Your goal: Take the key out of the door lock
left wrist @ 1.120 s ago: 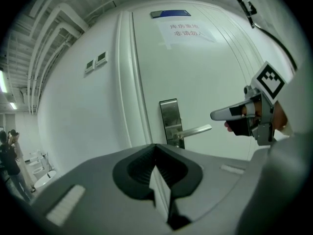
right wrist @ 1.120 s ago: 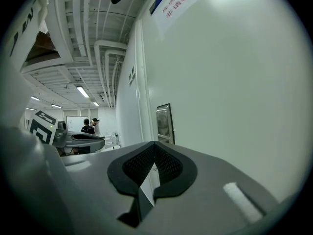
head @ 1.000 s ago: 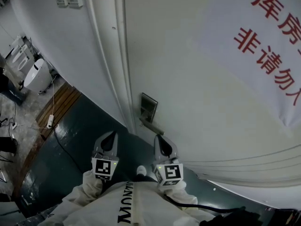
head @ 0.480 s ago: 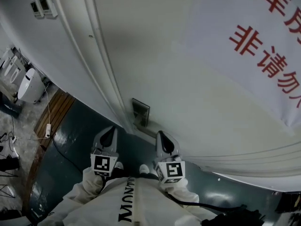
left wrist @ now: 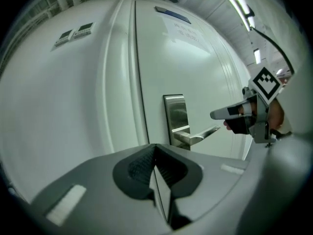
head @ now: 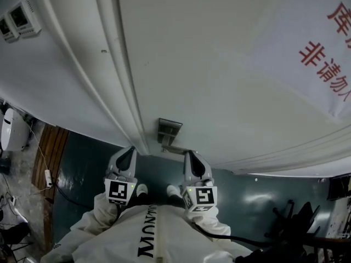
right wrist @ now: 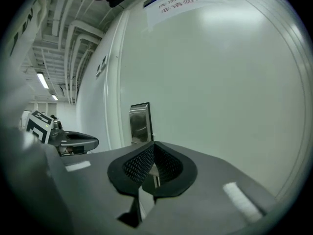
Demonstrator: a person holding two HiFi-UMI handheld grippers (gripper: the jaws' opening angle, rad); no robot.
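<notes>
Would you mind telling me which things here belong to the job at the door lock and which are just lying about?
Job: lock plate, door handle, left gripper, right gripper.
Lying about: red-lettered notice, wall panels, power strip, white appliance.

One door (head: 219, 64), one lock plate (head: 169, 130), one lever handle (head: 174, 148), one paper sign (head: 312, 43). Two wall panels (head: 26, 17) (head: 6, 29).
</notes>
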